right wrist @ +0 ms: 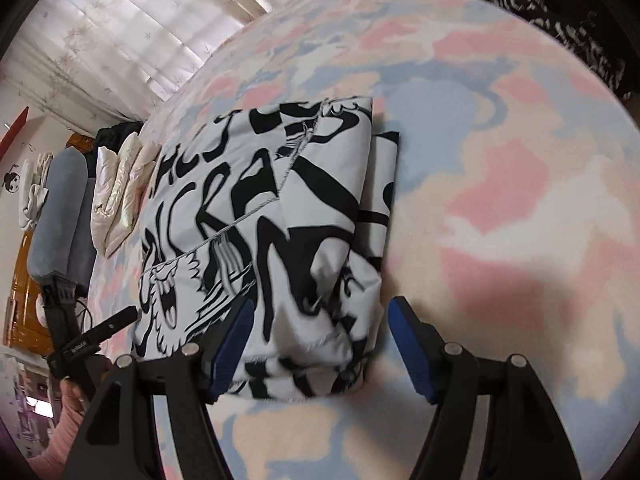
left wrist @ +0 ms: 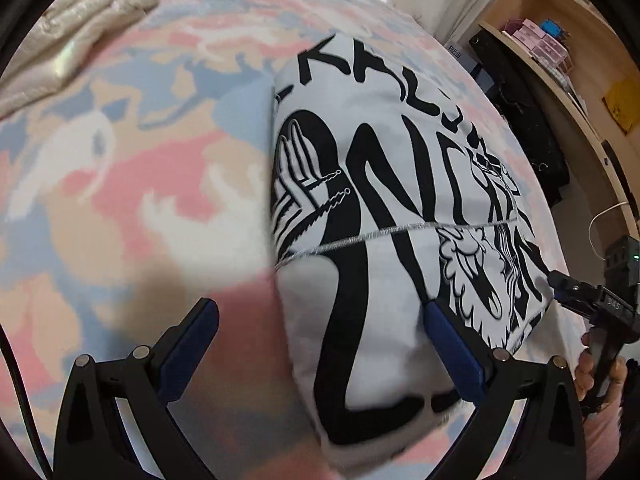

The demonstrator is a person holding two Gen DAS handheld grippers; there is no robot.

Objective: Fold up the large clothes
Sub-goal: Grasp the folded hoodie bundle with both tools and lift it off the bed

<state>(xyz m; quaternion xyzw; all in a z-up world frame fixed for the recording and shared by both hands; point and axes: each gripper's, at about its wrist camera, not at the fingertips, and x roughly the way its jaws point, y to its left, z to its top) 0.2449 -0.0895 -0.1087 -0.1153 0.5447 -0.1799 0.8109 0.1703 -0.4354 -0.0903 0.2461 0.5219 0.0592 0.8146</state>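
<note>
A bed blanket [left wrist: 120, 184] in soft patches of pink, pale blue, peach and white covers the whole working surface, and it fills most of both wrist views. Behind the bed hang sheer white curtains [right wrist: 120, 40] with light coming through them. To one side stands a light wooden shelf unit [left wrist: 560, 64] holding small pink boxes and a yellow packet, with dark items stacked below it. At the far end of the bed lie cream pillows [right wrist: 116, 200] beside a grey bolster [right wrist: 60, 216], and an orange-brown wooden piece of furniture shows past them. The folded garment [left wrist: 380, 208], white with bold black lettering and cartoon drawings, lies flat on the blanket as a thick rectangular bundle, with an under layer sticking out along one side. The left tool [left wrist: 320, 344] hangs over the near end of the bundle with its blue-padded fingers spread wide, one over the blanket and one over the cloth. The right tool [right wrist: 320, 344] is likewise spread apart, straddling the near corner of the garment, gripping nothing. Each tool appears at the edge of the other's view, held by a hand in a pink sleeve.
</note>
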